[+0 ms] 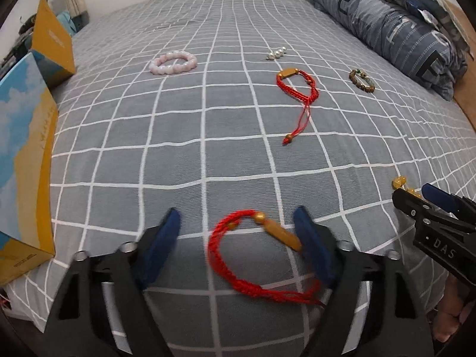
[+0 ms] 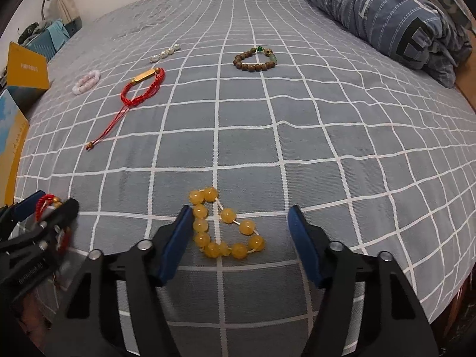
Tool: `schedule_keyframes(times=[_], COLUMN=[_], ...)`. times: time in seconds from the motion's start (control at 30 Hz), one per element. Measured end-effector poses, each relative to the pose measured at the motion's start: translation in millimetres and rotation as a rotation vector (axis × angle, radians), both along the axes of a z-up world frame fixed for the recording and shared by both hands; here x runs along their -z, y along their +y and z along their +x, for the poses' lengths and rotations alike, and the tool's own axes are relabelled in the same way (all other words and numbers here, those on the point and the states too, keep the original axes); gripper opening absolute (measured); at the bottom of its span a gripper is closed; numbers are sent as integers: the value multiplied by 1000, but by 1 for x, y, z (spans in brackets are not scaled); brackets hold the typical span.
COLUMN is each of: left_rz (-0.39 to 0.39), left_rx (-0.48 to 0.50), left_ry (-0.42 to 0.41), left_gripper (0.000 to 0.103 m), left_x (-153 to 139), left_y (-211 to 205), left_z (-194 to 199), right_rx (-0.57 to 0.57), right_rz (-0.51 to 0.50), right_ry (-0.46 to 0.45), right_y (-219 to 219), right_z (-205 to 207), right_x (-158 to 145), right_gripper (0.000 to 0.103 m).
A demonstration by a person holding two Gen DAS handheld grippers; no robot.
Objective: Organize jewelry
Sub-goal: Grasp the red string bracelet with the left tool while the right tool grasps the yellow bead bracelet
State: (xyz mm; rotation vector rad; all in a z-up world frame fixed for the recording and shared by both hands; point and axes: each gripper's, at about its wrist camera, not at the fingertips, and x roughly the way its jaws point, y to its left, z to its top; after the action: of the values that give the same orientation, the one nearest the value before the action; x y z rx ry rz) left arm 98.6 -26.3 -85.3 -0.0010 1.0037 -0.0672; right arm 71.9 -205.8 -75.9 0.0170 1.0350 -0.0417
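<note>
Left gripper [image 1: 238, 238] half-open around red bracelet [image 1: 255, 255], right pad touching

The left gripper [image 1: 238, 232] is sitting low over the grey checked bedsheet [image 1: 178, 125], its blue pads straddling a red cord bracelet [image 1: 238, 255]; its gold bar is touching the right-hand pad. The right gripper [image 1: 416, 193] is showing at the right edge beside yellow beads [image 1: 400, 182]. Farther off are lying a pink bead bracelet [image 1: 173, 63] and a second red bracelet [image 1: 296, 86].
</note>
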Motion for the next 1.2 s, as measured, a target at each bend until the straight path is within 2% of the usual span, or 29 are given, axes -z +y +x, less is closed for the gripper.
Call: schedule_keyframes(times=[0.07, 0.17, 0.23, 0.27, 0.3, 0.7, 0.9, 1.0, 1.2], left_rz=[-2, -21, -16, -17, -21, -61, -85, -95, -103], left_rx=[11, 5, 5, 0, -9, 7, -5, -10, -13], left_ry=[6, 17, 19, 19, 16, -45, -73, -91, -136], left_gripper=[50, 32, 21, 15, 10, 10, 10, 10, 10], left_x=[-2, -4, -4, -5, -6, -28, -40, -47, -63], left_y=[2, 8, 9, 11, 13, 22, 33, 37, 41], left_z=[-1, -2, -2, -2, -3, -14, -15, -17, -23], right_rx=[3, 5, 5, 8, 9, 28, 39, 39, 31], right_rz=[-2, -2, 1, -4, -14, 1, 18, 18, 6], right_ry=[1, 2, 2, 0, -4, -49, -102, -135, -209], right_y=[-1, -1, -2, -1, 0, -5, -9, -9, -4], right_z=[-1, -1, -2, -1, -2, -5, -9, -11, -17], right_x=[0, 0, -1, 0, 0, -9, -20, -27, -45], right_gripper=[53, 39, 23, 18, 18, 18, 18, 9, 9])
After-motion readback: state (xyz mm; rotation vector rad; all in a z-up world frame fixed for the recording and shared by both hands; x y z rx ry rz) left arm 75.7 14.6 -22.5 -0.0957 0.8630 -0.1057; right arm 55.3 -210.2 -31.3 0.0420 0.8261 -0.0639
